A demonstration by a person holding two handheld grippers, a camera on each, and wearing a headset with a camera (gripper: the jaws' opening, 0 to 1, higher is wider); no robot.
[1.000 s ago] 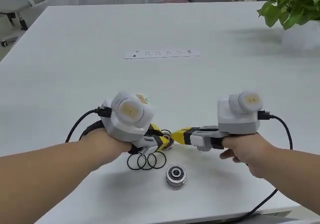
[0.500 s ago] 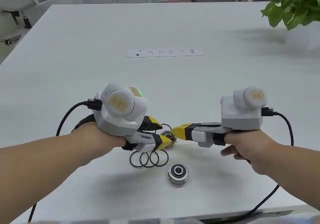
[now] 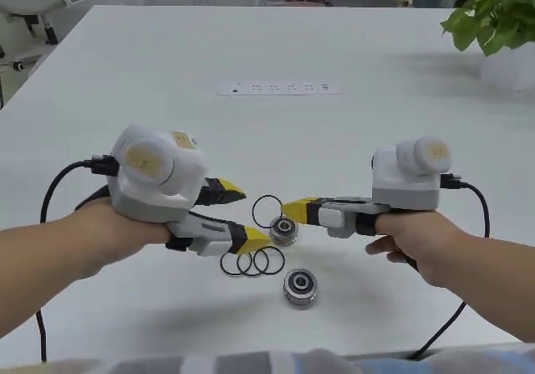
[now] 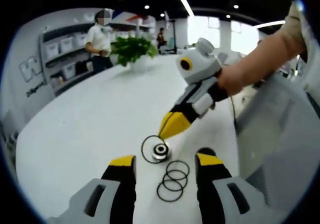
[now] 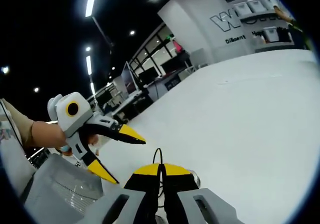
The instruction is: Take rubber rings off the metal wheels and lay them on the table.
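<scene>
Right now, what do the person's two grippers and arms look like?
Both the left gripper and the right gripper have pale grey-white housings and black jaws ending in pointed yellow tips. A black cable runs from the back of each. The forearms are bare in the head view, with no sleeves or gloves.
</scene>
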